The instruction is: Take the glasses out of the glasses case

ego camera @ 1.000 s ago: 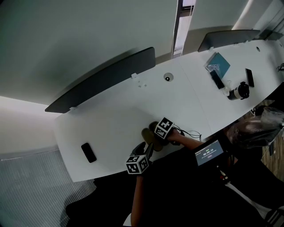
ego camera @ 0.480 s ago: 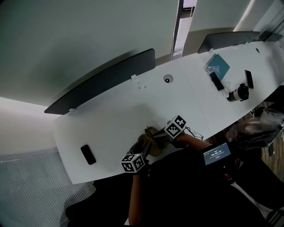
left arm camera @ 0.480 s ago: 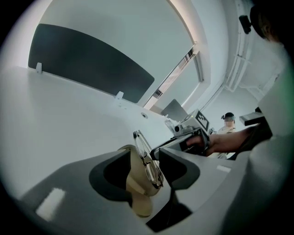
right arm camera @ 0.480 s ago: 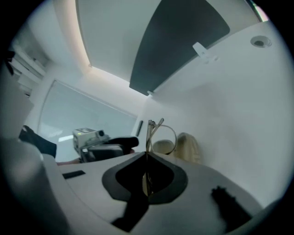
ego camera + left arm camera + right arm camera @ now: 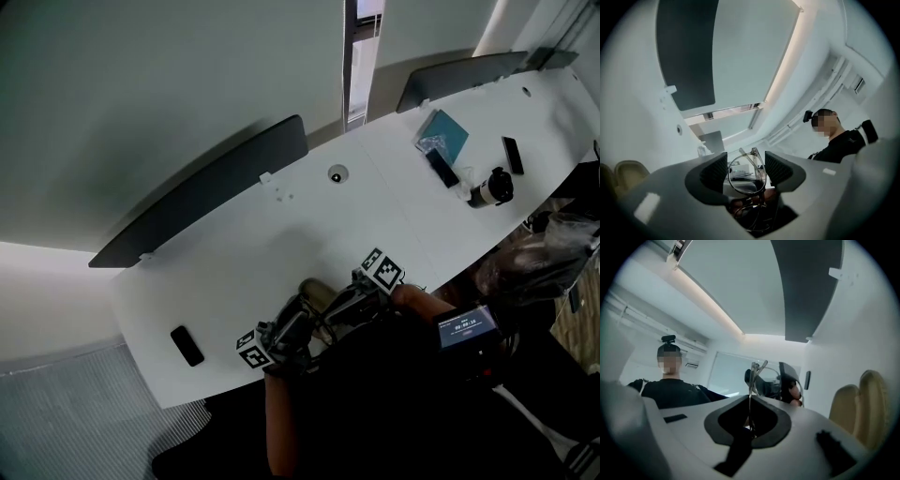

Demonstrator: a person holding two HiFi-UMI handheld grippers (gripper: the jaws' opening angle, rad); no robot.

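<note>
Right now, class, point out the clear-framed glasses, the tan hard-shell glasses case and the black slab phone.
clear-framed glasses point(image 5: 746, 173), left gripper view, lens.
tan glasses case point(image 5: 873, 404), right gripper view, shell half.
black phone point(image 5: 187, 346), head view, middle.

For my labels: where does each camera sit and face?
Head view: on the person's head, steeply down at the table; left gripper, right gripper and forearms show.
Left gripper view: on that gripper, facing the room; its jaws, just opened wider, flank the glasses.
Right gripper view: on that gripper; its jaws, just closed, pinch the glasses.
Gripper views share glasses and tan case.
</note>
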